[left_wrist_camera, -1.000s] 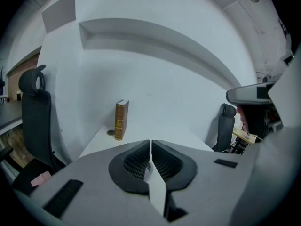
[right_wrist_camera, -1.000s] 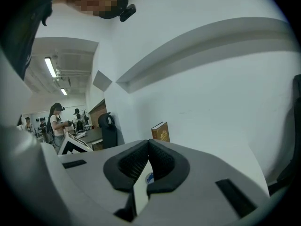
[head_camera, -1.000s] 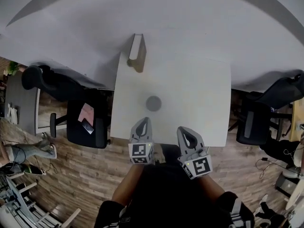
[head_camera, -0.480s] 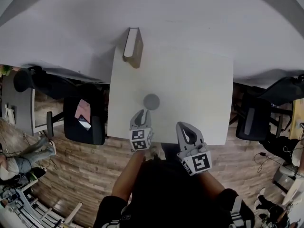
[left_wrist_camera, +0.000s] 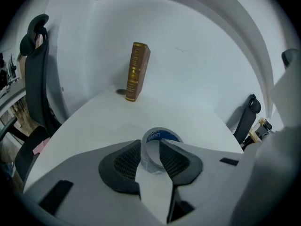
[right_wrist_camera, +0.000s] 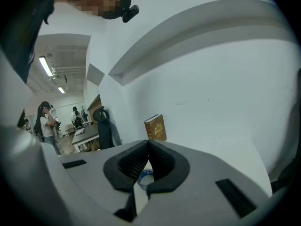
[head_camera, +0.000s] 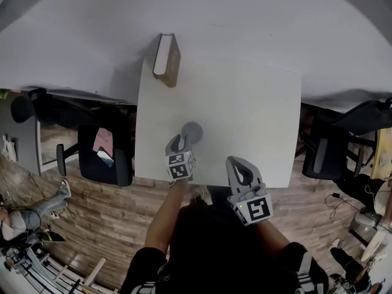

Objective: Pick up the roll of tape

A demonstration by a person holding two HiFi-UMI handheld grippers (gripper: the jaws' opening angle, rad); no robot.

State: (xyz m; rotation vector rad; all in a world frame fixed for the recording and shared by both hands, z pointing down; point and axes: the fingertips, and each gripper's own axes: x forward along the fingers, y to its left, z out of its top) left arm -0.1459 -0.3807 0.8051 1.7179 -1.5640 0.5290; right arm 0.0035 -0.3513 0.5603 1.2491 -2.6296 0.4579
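The grey roll of tape (head_camera: 195,130) lies flat on the white table (head_camera: 251,115), near its middle. My left gripper (head_camera: 178,143) reaches over the front edge, its tips at the roll's near left side. In the left gripper view the jaws stand a little apart, and the roll of tape (left_wrist_camera: 158,144), blue inside, shows through the gap just past the tips. Nothing is held. My right gripper (head_camera: 241,171) hovers at the table's front edge, shut and empty. Through the slit under its tips the roll of tape (right_wrist_camera: 145,177) shows small.
A brown book (head_camera: 166,60) stands upright at the table's back left corner, against the white wall. A black office chair (head_camera: 101,158) stands left of the table, another chair (head_camera: 324,155) to its right. People stand in the far room (right_wrist_camera: 47,119).
My left gripper has moved forward over the table until its tips reached the tape roll. The right gripper has stayed at the front edge.
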